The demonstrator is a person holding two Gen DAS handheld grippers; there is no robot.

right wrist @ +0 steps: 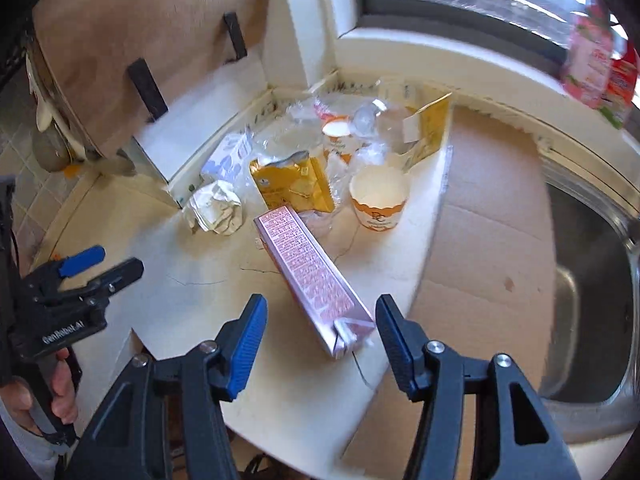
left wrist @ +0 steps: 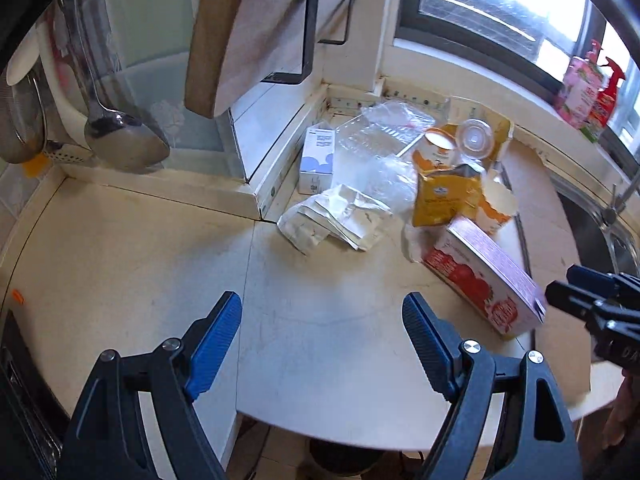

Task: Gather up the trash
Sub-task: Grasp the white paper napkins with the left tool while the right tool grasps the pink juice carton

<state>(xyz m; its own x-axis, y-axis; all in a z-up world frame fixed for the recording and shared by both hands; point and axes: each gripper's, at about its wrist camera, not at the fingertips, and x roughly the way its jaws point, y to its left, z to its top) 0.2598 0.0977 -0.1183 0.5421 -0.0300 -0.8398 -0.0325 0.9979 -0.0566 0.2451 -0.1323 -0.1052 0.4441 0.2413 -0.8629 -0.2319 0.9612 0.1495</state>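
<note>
A pile of trash lies in the counter corner. A pink-red carton point(right wrist: 316, 284) lies nearest, its end between my open right gripper's point(right wrist: 320, 320) fingers; it also shows in the left wrist view point(left wrist: 484, 276). Behind it are a yellow pouch point(right wrist: 292, 182), an orange-white paper cup point(right wrist: 380, 196), crumpled white paper point(left wrist: 340, 220), a blue-white small carton point(left wrist: 316, 160) and clear plastic wrap point(left wrist: 372, 140). My left gripper point(left wrist: 322, 320) is open and empty over bare counter, left of the carton. It shows at the left of the right wrist view point(right wrist: 104, 264).
A steel sink point(right wrist: 592, 292) lies to the right, with flattened cardboard point(right wrist: 484, 216) beside it. A wooden cutting board in a black rack point(left wrist: 256, 32) leans at the back left. Ladles point(left wrist: 120, 136) hang on the left wall. Pink bottles point(left wrist: 588, 88) stand on the windowsill.
</note>
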